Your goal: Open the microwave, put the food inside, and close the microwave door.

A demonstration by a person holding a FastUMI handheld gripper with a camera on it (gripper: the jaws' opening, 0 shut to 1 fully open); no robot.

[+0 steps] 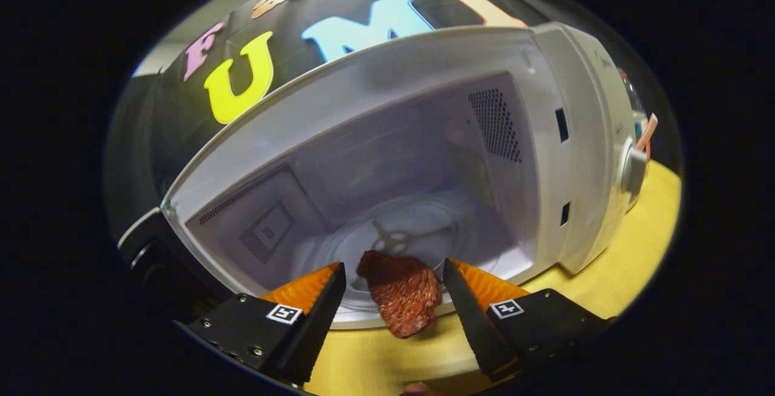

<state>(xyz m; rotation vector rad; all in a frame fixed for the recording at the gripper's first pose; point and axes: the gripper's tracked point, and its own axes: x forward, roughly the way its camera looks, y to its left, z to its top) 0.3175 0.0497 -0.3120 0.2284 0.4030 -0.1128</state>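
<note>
I am looking along the gripper [393,275] into a white microwave [563,141] that sits on a pale wooden table [636,263]. Its door [142,244] is swung open to the left, dark and seen edge-on. The cavity is lit and pale, with a vent grille [495,123] on the right inner wall and a glass turntable [418,232] on the floor. The fingers [321,305] stand wide apart. Between them lies the food [402,296], a reddish-brown, rough-textured piece, perhaps meat, resting half across the microwave's front sill and half over the table edge. Neither finger seems to touch it, though the angle makes this hard to judge. A round control knob [633,169] sticks out from the microwave's right-hand panel.
</note>
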